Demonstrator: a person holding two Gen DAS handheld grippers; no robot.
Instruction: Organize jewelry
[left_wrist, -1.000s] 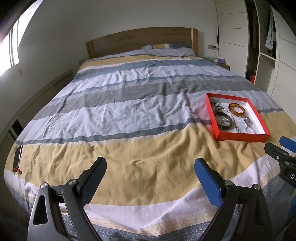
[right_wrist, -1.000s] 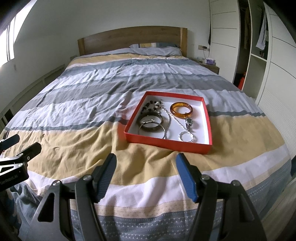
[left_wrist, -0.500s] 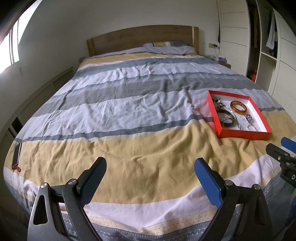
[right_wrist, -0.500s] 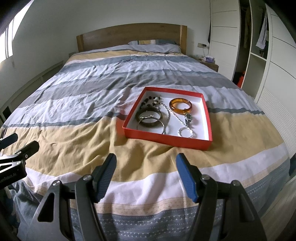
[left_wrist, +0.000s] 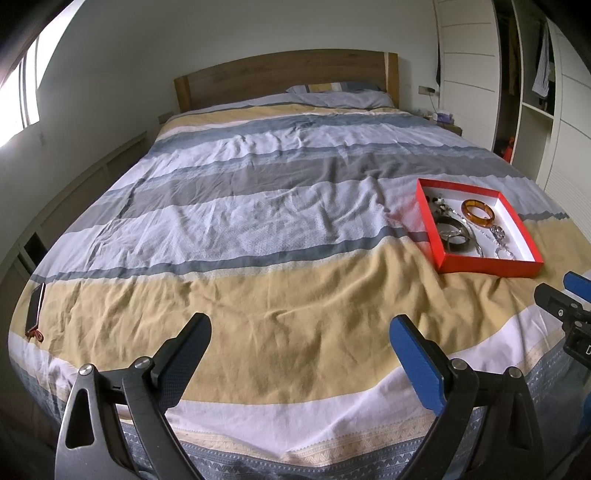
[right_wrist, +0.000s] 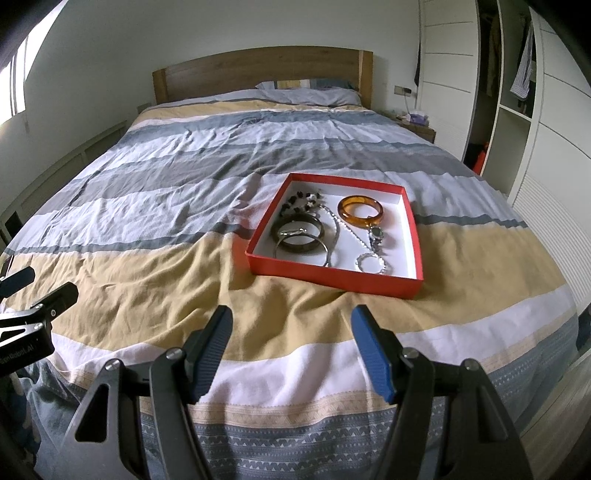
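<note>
Right wrist view first: the right gripper (right_wrist: 291, 332) is spread wide with nothing between its blue pads, held low over the foot of the bed (right_wrist: 155, 288) and aimed straight at the red tray (right_wrist: 334, 275), which suggests this hand is the one lined up to work on it. Left wrist view shows the left gripper (left_wrist: 299, 343) equally wide and empty, off to the side over bare yellow bedding, well apart from the tray, perhaps kept ready as a helper. All the jewelry sits inside the tray on its white floor: an amber bangle (right_wrist: 361, 210) toward the far right, a dark bangle (right_wrist: 298, 236) with a thin silver one lying over it at the near left, black beads (right_wrist: 295, 201) in the far left corner, a silver chain (right_wrist: 334, 229) running down the middle, and a watch (right_wrist: 376, 233) beside it. Gathered like this, the pieces could be already sorted or waiting to be laid out; the scene fits either
</note>
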